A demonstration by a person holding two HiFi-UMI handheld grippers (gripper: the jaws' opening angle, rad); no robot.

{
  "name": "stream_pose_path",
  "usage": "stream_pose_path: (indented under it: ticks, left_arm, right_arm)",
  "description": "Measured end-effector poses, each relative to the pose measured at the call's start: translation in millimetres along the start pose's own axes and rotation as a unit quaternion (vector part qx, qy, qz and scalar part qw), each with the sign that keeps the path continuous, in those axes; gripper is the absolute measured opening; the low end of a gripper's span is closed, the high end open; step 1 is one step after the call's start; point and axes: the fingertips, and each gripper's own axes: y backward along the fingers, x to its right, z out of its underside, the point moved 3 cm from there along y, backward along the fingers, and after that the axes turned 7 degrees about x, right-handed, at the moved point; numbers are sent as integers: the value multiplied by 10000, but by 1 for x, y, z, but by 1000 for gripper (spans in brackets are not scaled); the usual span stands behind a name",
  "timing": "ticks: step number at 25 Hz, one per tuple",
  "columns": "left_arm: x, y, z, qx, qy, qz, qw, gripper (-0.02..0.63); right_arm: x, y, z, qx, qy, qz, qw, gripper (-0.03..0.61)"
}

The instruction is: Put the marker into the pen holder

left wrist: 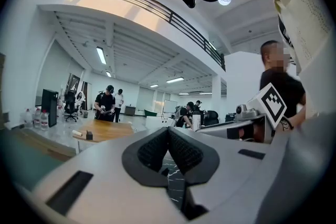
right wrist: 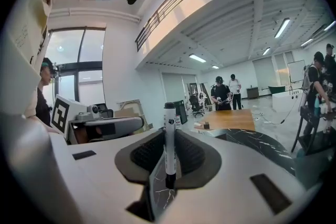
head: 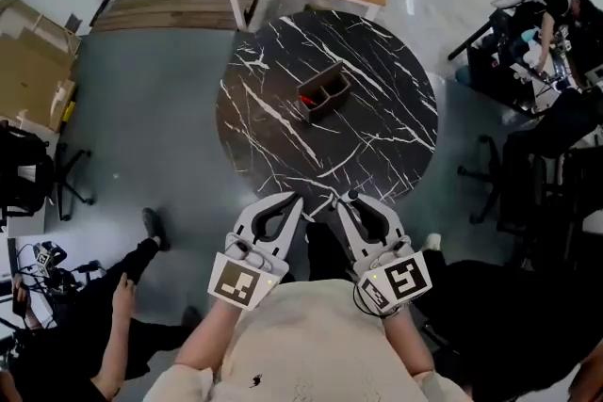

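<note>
Right claw (head: 344, 201) clamps the upright marker (right wrist: 169, 139), left claw (head: 297, 200) is closed empty, and with the pen holder (head: 323, 93) well away at mid-frame, a tilting marker might miss its compartments.

Light: bright, even, from long white ceiling tube lamps (left wrist: 101, 55)
Edges: fisheye-curved, black corners
Shadows: faint

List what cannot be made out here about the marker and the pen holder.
- Head view: the marker in the right gripper is too small to pick out at the jaw tips.
- Head view: the red thing in the pen holder is too small to identify.
- Both gripper views: the pen holder does not show; the grippers' own bodies fill the lower frame.
- Right gripper view: the marker's print is too small to read.
</note>
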Motion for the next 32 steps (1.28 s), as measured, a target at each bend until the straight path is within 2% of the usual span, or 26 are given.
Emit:
stream_pose_path:
  ticks: [7,12,19,24,32]
  left_arm:
    - [-19,-86,9,9,-64,-519,9986,8]
    - [-37,-125,23,-83,-78,-698,9975,8]
    - [-84,-168,50,-346,-93,-862,9956,8]
    - [-114,-192,63,-455,47,-830,9955,8]
    - [-161,-223,84,-741,203,-697,9946,8]
  right_arm:
    - [98,-42,-19,-13,-50,-365,9993,83]
    - [146,-76,-29,18,45,-478,9988,83]
    - [198,-143,-29,-25,329,-455,9984,83]
    - [221,-191,-24,-114,314,-457,9984,83]
    - [250,-254,14,-331,216,-377,9985,83]
